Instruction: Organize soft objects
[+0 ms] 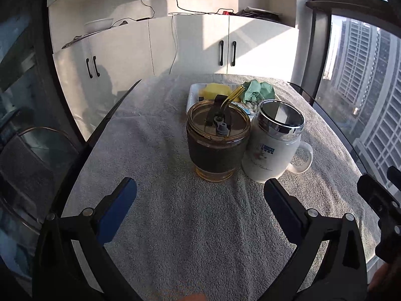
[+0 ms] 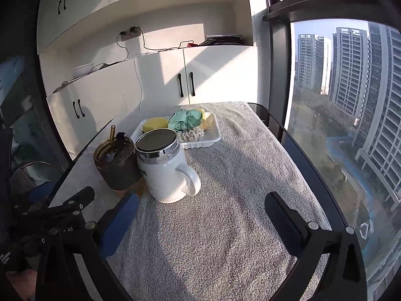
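Left gripper (image 1: 200, 193) and right gripper (image 2: 201, 207) both spread wide and holding nothing, hovering over the near part of the table (image 2: 225, 238) with its grey towel. Near the far edge, a white tray (image 2: 213, 139) with a green cloth (image 2: 186, 120), yellow sponges (image 2: 154, 124) and a pale braided rope (image 2: 191, 134). Just in front of the tray, side by side: amber tumbler (image 1: 218, 138) with straw, white mug (image 1: 273, 148) with lid.

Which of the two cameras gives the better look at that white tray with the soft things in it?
The right wrist view: the white tray shows nearly whole, behind the white mug. In the left wrist view the brown tumbler and mug hide most of the tray.
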The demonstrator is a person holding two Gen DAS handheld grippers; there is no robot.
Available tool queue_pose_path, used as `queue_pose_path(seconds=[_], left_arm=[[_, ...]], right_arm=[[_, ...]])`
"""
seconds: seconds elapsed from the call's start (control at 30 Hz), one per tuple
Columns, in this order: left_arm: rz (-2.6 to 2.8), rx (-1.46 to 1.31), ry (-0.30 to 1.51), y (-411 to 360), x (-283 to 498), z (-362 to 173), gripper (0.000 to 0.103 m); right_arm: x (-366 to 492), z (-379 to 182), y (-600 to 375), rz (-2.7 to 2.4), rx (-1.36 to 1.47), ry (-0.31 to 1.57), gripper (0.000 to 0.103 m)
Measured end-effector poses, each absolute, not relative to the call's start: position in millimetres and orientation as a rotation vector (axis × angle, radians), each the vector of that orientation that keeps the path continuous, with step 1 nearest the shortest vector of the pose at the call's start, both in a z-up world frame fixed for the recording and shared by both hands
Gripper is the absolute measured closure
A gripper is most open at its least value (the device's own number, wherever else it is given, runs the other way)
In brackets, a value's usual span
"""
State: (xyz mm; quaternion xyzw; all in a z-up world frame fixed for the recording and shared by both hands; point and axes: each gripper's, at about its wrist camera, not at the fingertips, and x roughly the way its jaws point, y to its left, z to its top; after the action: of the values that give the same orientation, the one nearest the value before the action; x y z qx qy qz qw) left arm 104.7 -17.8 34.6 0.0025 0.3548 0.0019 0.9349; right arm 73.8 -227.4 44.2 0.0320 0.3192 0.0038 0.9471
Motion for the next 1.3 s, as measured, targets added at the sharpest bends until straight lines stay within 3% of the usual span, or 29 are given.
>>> queue_pose_path(seconds=[1.3], left_arm=[[0.007,-0.002,0.693,-12,102,33,0.000]], right_arm=[[90,33,-213,-0.016,0.022,0.694,0.000]])
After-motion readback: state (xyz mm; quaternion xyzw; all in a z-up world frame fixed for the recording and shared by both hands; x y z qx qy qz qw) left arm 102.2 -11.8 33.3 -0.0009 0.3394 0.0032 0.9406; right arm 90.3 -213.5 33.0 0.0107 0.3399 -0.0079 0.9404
